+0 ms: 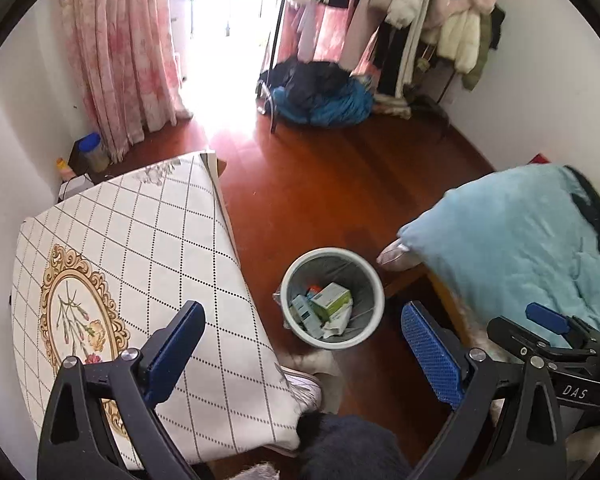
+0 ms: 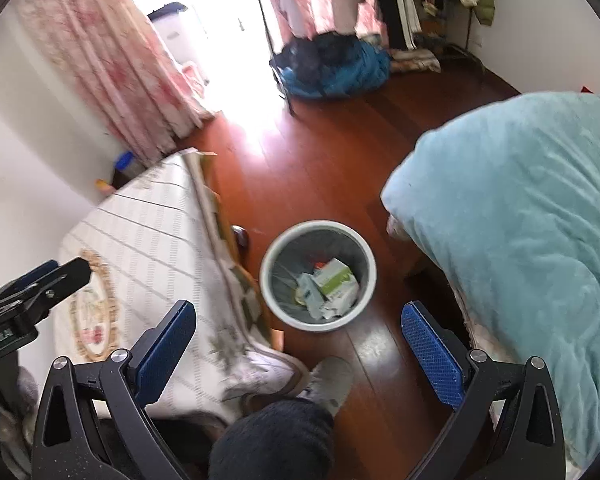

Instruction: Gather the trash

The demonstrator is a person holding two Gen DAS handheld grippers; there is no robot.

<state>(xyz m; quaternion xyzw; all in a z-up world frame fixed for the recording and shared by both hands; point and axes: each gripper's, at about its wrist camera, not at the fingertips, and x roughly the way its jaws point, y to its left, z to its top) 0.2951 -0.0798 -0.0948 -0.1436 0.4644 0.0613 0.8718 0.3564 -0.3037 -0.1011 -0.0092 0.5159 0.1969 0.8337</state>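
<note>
On the floor between table (image 1: 140, 240) and bed (image 1: 512, 248) sits the bin (image 1: 374, 280), and that's where your trash already is: a green-and-white box (image 1: 331, 300), a pale blue carton (image 1: 303, 312) beside it, some crumpled paper (image 1: 338, 326) and a bit of orange packaging, prob. a wrapper, too small to be sure.

Your left gripper (image 1: 304, 354) hangs above the bin w/ jaws spread wide, nothing between them. Same for the right gripper (image 2: 300, 346): jaws wide apart, empty, bin (image 2: 270, 280) just ahead of the tips. In the right view the box (image 2: 334, 278) lies on top of the pile.

Progress, as I read it: mostly done or near the end. Tabletop shows bare cloth only, and the floor round the bin looks clean of litter. What's left is less clear; the right view is blurred over the table, so small scraps there could be missed. A jar (image 1: 92, 150) and a few bits stand by the curtain (image 1: 116, 60) in the far corner, but I can't tell if those count as trash. Check that corner and the bed edge before you call it finished.
</note>
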